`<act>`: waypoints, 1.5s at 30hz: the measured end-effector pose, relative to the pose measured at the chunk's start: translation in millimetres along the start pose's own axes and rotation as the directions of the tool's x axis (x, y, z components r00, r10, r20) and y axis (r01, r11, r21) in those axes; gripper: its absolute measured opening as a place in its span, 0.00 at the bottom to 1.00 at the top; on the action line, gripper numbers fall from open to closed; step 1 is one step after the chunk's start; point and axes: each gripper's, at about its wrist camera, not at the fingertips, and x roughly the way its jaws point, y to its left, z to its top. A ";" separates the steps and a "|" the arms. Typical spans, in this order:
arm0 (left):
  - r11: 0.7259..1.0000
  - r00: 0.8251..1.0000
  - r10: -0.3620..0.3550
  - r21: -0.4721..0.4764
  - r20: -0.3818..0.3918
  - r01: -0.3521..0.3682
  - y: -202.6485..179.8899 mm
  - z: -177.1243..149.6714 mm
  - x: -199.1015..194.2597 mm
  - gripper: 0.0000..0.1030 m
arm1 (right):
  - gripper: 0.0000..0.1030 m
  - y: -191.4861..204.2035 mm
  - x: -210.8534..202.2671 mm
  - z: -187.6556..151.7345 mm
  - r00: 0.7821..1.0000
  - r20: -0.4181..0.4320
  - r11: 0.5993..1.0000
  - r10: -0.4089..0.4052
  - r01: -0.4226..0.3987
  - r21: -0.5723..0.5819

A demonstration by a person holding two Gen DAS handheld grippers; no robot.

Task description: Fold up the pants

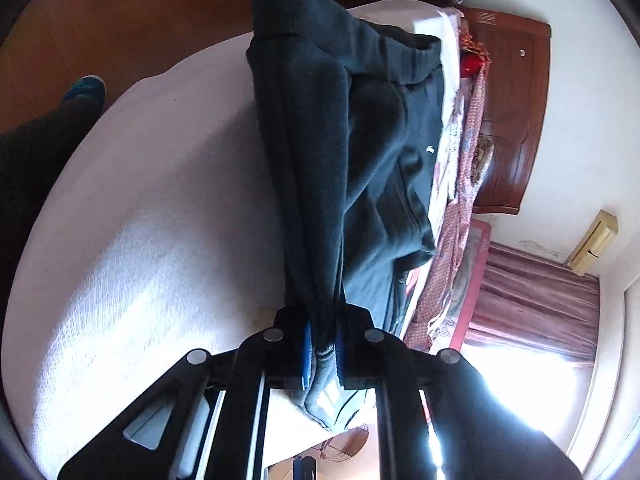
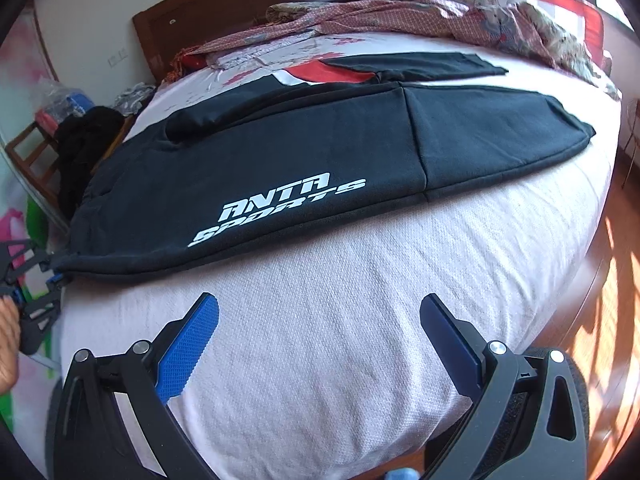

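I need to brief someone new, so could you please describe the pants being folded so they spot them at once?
On the bed with the white textured cover, the black pants lie stretched across, nearest the foot edge. Unlike the smaller dark garment beyond them, they carry white ANTA SPORTS lettering, and the left gripper is shut on one end.

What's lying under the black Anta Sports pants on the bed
The black pants lie on a white textured bedcover. Behind them a red and black garment shows, separate. Whatever sits directly beneath the pants is covered.

Bare bedcover [image 2: 320, 320] lies open before the pants [image 2: 280, 168]; bedding [image 2: 400, 16] crowds behind.
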 end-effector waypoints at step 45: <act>0.856 0.952 0.297 0.423 0.069 -0.298 -4.7 -151.5 -108.5 0.36 | 0.25 -37.3 37.5 -19.6 0.714 -0.364 0.796 0.599 -0.480 0.369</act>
